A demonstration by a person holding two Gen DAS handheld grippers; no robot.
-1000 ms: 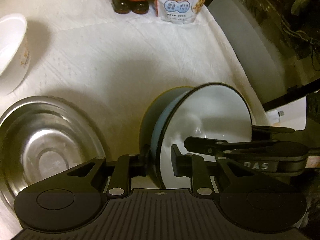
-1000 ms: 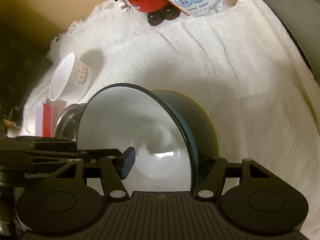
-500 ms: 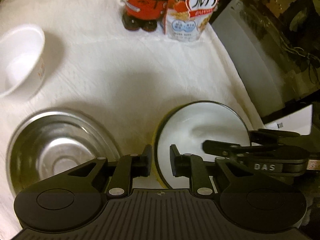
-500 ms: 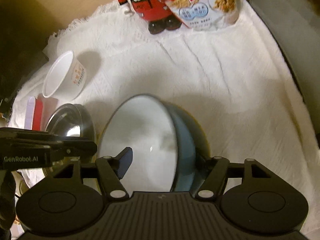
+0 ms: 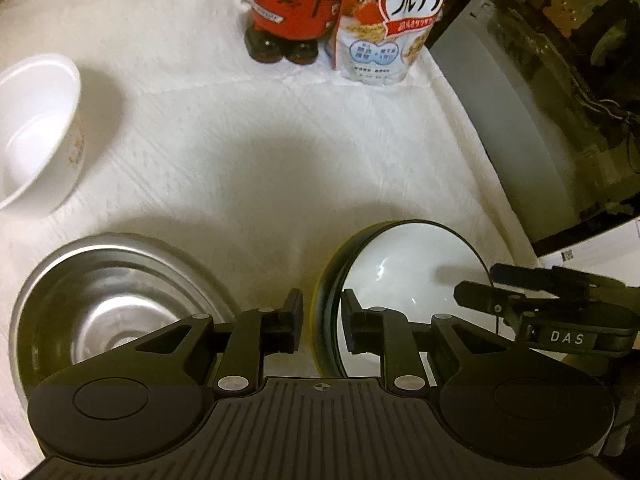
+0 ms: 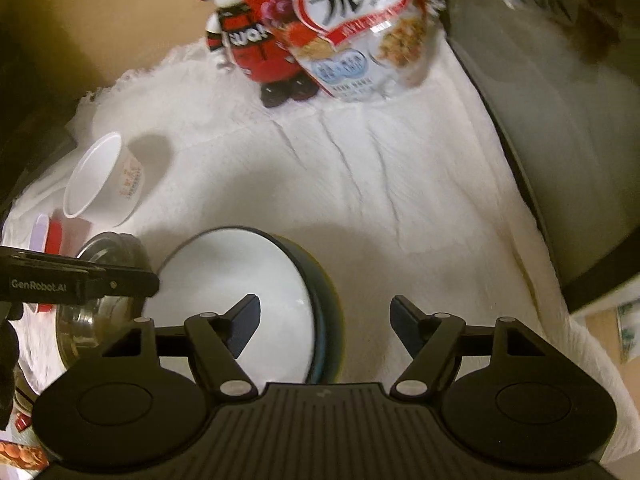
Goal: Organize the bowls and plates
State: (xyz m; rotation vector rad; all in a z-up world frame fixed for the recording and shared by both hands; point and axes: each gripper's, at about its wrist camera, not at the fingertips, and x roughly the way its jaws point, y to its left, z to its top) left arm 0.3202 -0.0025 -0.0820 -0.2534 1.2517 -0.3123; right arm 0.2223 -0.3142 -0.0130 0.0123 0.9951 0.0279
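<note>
Both of your grippers angled steeply down over the stacked bowls.

Your left gripper (image 5: 320, 322) straddled the rim of the white-glazed, dark-rimmed bowl (image 5: 404, 268) on the white cloth (image 5: 248, 152), jaws narrow and opening, pads apart from it; your right gripper (image 6: 325, 322) stood wide, opening, gripping nothing, beside the steel bowl (image 5: 92, 300).

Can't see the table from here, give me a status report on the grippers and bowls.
Left gripper straddles the blue bowl rim, pads apart. Right gripper opening, bowl wall between its fingers. Steel bowl beside it, nothing blocking.
</note>
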